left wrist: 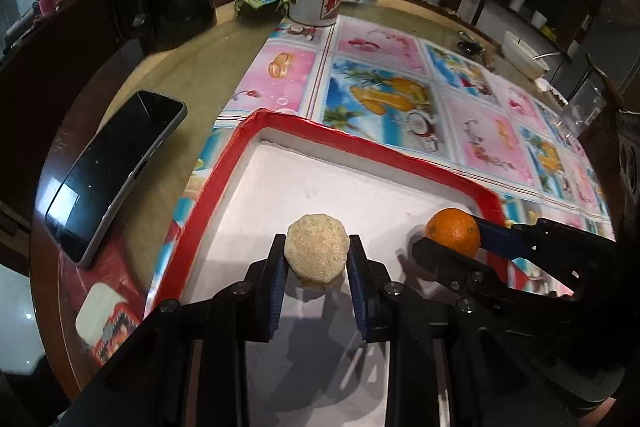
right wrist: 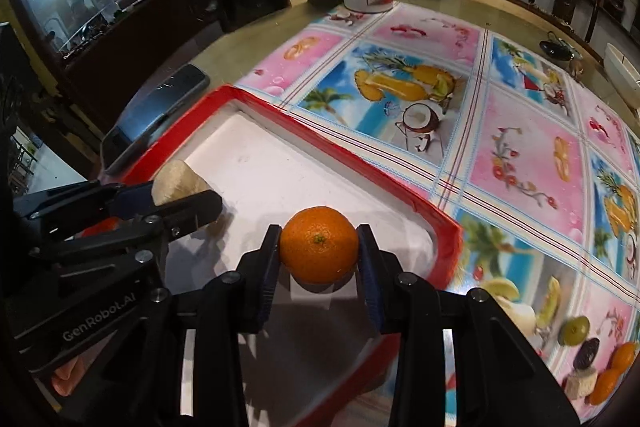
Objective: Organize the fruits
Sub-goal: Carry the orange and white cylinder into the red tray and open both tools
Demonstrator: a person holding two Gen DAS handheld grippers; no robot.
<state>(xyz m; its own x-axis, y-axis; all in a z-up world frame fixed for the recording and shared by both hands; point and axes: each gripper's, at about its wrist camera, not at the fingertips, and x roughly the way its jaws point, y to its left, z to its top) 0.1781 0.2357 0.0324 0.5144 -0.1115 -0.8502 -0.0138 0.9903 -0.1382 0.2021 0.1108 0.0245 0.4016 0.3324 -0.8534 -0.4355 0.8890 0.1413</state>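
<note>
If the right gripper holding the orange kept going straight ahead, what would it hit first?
Probably the red rim of the white tray; the right gripper, shut on the round orange, points at it. Height is unclear.

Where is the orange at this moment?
The orange sits between the right gripper's jaws over the red-edged tray, near its right corner; the left gripper holds a beige round piece beside it.

Dim room, bright overhead light; glare on tablecloth (right wrist: 500, 131), hard shadows in tray (left wrist: 256, 131), fisheye-bent edges.
</note>
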